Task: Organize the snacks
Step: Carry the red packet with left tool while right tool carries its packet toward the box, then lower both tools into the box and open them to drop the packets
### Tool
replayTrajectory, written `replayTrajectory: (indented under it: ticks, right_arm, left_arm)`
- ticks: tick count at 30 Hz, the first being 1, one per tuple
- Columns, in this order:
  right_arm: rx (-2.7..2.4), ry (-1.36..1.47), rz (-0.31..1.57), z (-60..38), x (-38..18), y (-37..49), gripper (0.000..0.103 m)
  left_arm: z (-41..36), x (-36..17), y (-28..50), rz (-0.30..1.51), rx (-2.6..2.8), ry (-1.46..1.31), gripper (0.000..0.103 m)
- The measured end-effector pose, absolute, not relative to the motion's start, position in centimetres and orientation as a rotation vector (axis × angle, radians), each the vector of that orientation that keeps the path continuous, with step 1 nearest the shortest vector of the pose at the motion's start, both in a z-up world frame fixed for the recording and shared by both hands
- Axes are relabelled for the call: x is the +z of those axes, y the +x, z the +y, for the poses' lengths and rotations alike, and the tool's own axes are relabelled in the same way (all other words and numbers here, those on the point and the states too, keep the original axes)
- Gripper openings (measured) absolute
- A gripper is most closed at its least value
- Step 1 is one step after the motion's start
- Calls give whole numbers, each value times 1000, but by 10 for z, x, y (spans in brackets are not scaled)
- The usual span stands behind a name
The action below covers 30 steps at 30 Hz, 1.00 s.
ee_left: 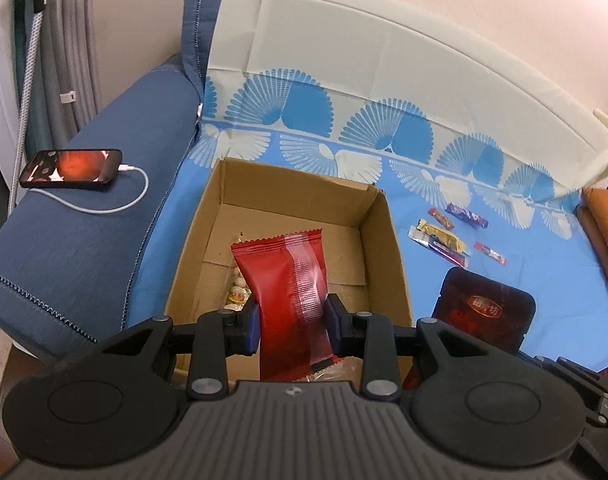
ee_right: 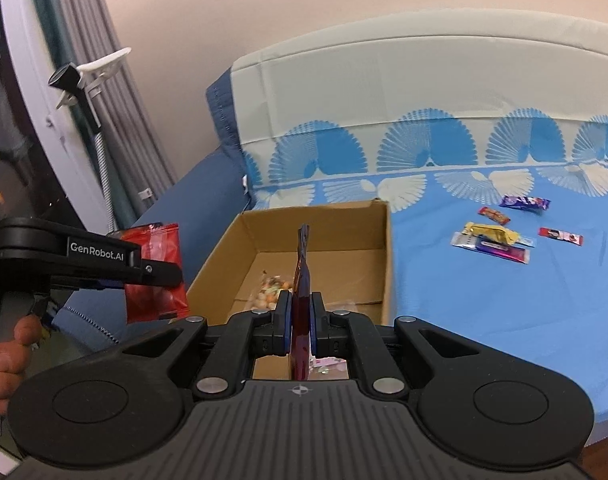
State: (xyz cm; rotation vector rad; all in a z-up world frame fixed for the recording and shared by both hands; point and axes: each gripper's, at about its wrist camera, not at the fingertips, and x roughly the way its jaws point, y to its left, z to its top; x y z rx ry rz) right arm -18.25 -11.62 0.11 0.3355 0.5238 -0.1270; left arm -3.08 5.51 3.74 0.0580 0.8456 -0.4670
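My left gripper (ee_left: 292, 330) is shut on a red snack packet (ee_left: 288, 276) and holds it over the open cardboard box (ee_left: 388, 240) on the blue sofa cover. My right gripper (ee_right: 301, 322) is shut on a dark red flat packet (ee_right: 302, 276), seen edge-on, over the same box (ee_right: 380, 232). That dark packet also shows in the left wrist view (ee_left: 484, 308), right of the box. The left gripper with its red packet (ee_right: 154, 268) shows at the left of the right wrist view. A clear bag of small round snacks (ee_right: 270, 292) lies in the box. Several loose snack bars (ee_right: 500, 236) lie on the cover to the right.
A phone (ee_left: 72, 168) on a white charging cable rests on the dark blue sofa arm at left. An orange cushion (ee_left: 604, 224) sits at the far right. A curtain and a white clip stand (ee_right: 92, 72) are by the wall at left.
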Motion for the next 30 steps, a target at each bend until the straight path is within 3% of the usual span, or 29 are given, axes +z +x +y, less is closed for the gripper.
replayTrajectory:
  ticks: [30]
  right_arm:
    - [-127, 326, 574, -118, -5, -153, 9]
  left_arm:
    - [55, 20, -4, 880, -419, 44, 36]
